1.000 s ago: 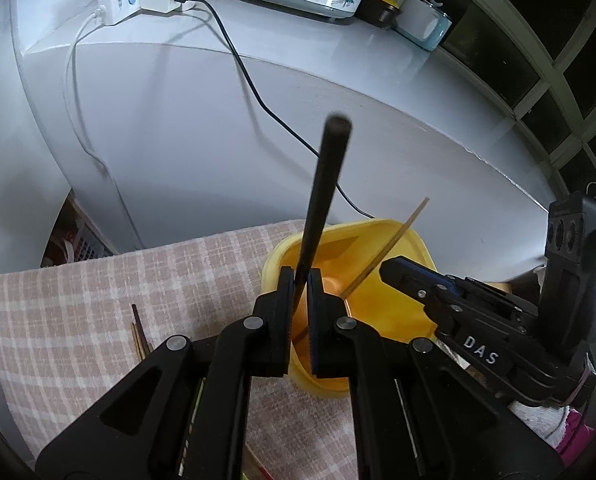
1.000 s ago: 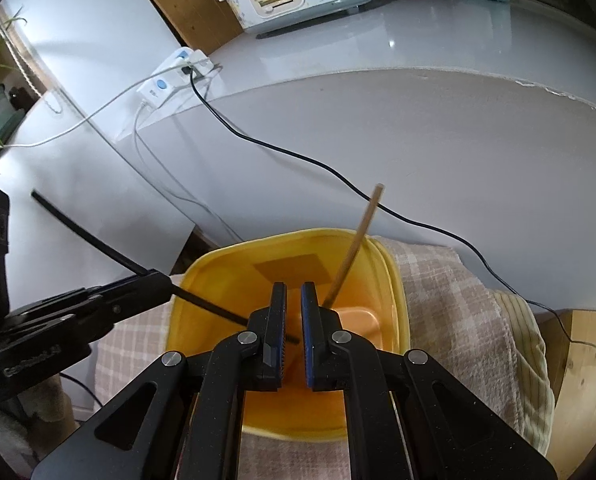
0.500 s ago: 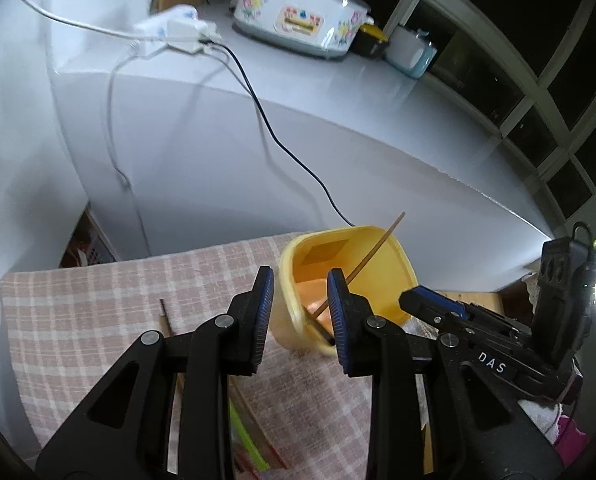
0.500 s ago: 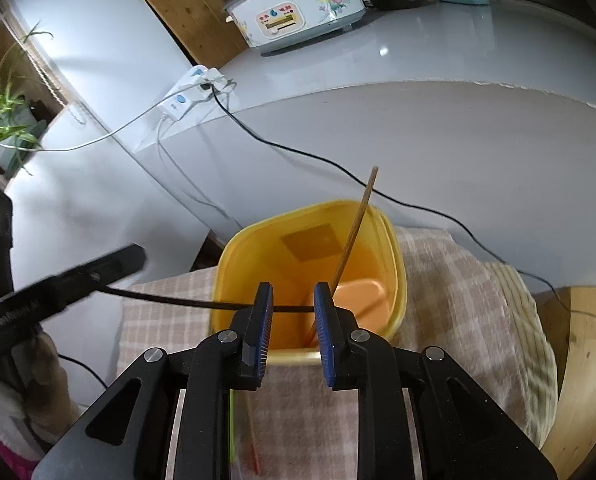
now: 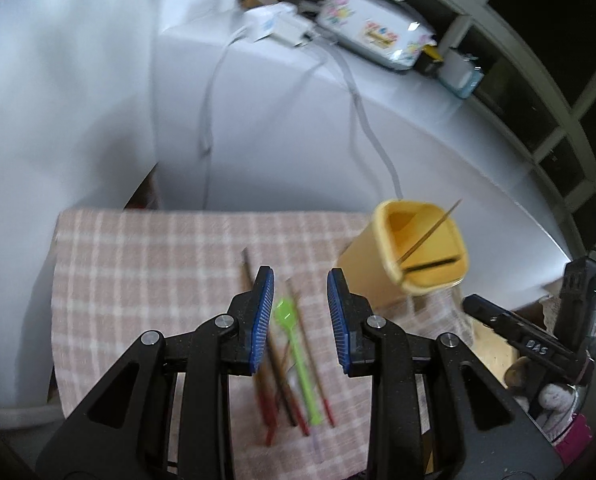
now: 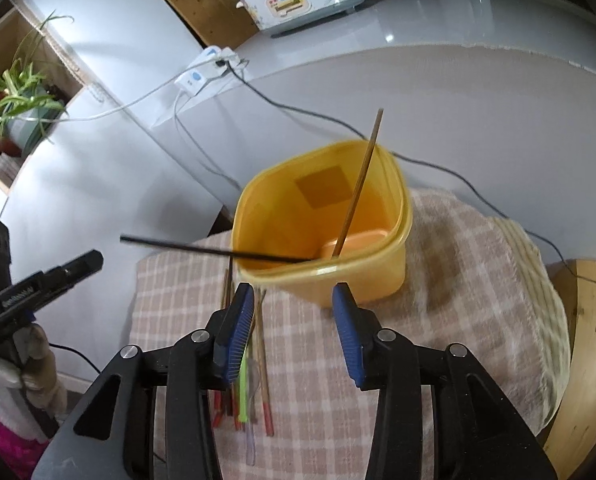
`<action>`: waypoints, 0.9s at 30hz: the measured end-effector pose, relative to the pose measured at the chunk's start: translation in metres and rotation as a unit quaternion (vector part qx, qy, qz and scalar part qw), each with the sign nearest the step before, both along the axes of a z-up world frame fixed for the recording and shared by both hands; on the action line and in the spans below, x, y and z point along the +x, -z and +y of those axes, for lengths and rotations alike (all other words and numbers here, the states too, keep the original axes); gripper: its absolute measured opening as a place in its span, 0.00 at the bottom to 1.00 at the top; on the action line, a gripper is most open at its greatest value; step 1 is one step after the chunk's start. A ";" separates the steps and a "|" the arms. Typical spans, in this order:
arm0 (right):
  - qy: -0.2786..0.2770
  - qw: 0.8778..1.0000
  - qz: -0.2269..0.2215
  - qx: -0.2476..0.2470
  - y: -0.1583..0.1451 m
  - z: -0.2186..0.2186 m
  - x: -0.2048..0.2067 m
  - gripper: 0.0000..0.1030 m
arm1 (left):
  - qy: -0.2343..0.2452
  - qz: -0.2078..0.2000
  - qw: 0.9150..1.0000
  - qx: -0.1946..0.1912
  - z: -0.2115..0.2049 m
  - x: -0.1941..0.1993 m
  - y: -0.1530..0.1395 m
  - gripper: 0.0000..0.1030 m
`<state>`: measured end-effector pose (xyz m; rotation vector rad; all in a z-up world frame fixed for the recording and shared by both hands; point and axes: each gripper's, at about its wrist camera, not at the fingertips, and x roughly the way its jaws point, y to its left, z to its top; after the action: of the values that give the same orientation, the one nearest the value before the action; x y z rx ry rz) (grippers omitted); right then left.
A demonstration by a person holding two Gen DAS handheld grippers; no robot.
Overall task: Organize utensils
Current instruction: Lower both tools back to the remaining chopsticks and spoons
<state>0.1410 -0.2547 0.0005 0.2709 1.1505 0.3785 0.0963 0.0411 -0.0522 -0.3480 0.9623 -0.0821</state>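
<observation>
The left gripper [image 5: 300, 312] stands open with nothing between its blue pads, pointing down over a pink checked cloth [image 5: 158, 264] that covers the bench. Under it, running from about 12 to 6 o'clock, lies a loose bundle of utensils: a green plastic fork [image 5: 296, 354] and several red-tipped chopsticks [image 5: 276, 396] side by side on the cloth.

At about 2 o'clock from that gripper stands the yellow container [image 5: 422, 252], seen partly from above, with two sticks inside.

The right gripper [image 6: 294, 300] has its jaws opening, and nothing is clamped between them; the near wall of the yellow container [image 6: 322, 280] sits just beyond the gap. Inside it, a wooden chopstick [image 6: 360, 184] leans upright toward 12 o'clock, its top above the rim. A black chopstick [image 6: 214, 250] rests across the near rim, one end in the container and the other reaching out toward 9 o'clock. In this view the same bundle lies at 7 o'clock from the container.

A gloved hand [image 6: 22, 364] holds the left gripper at the far left edge.
</observation>
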 end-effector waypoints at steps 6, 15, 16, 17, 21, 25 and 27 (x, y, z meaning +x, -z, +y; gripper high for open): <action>-0.019 0.999 0.040 0.009 0.020 0.013 -0.019 0.38 | -0.019 0.046 0.999 -0.010 0.017 -0.020 0.041 0.26; -0.046 0.993 0.103 0.043 0.061 0.041 -0.036 0.38 | -0.028 0.102 0.994 -0.032 0.022 -0.033 0.091 0.26; -0.050 0.991 0.112 0.045 0.066 0.045 -0.037 0.38 | -0.027 0.106 0.993 -0.033 0.022 -0.035 0.095 0.26; -0.054 0.990 0.118 0.045 0.071 0.049 -0.037 0.38 | -0.026 0.109 0.993 -0.033 0.022 -0.035 0.098 0.26; -0.068 0.989 0.126 0.043 0.080 0.061 -0.038 0.38 | -0.018 0.123 0.992 -0.035 0.018 -0.034 0.113 0.26; -0.071 0.987 0.135 0.043 0.090 0.070 -0.035 0.38 | -0.009 0.135 0.990 -0.037 0.016 -0.026 0.125 0.26; -0.070 0.987 0.138 0.046 0.093 0.074 -0.034 0.38 | -0.003 0.141 0.989 -0.039 0.013 -0.021 0.132 0.26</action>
<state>0.1066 -0.1811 -0.0925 0.3313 1.4314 0.5316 0.0750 0.0541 -0.1843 -0.4429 1.2408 -0.0655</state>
